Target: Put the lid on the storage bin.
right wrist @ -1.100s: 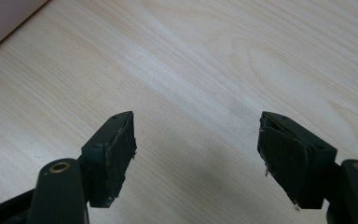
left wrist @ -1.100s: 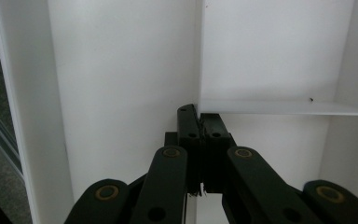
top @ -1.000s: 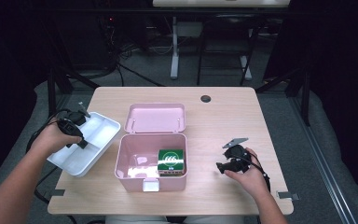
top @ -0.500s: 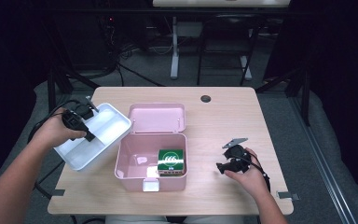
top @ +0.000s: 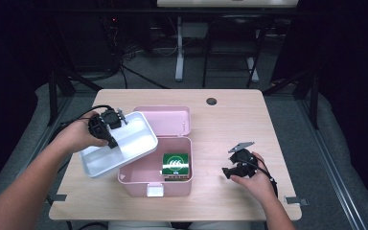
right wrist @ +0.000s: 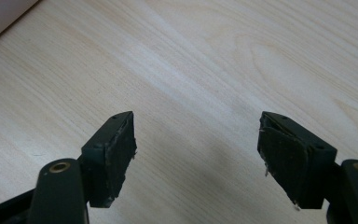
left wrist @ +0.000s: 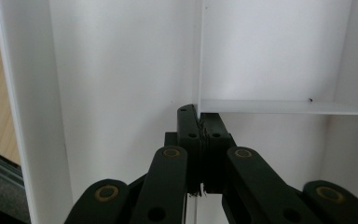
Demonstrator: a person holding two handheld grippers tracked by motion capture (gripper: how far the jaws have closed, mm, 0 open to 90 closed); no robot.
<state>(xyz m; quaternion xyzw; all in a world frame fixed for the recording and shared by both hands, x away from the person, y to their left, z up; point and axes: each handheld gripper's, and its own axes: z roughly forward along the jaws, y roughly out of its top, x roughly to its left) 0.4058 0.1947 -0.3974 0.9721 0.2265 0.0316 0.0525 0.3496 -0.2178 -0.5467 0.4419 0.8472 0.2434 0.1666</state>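
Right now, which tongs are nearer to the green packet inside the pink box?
Left. The left tongs, shut on the white tray's divider, hang beside the packet over the pink box's corner. The right tongs rest open on the table, past the box wall.

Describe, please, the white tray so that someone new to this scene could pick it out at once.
On the wooden table stands an open pink box with a green packet inside. Over its left edge, tilted, hangs the white tray, held by the left gripper shut on an inner partition. It is the one white, compartmented thing there.
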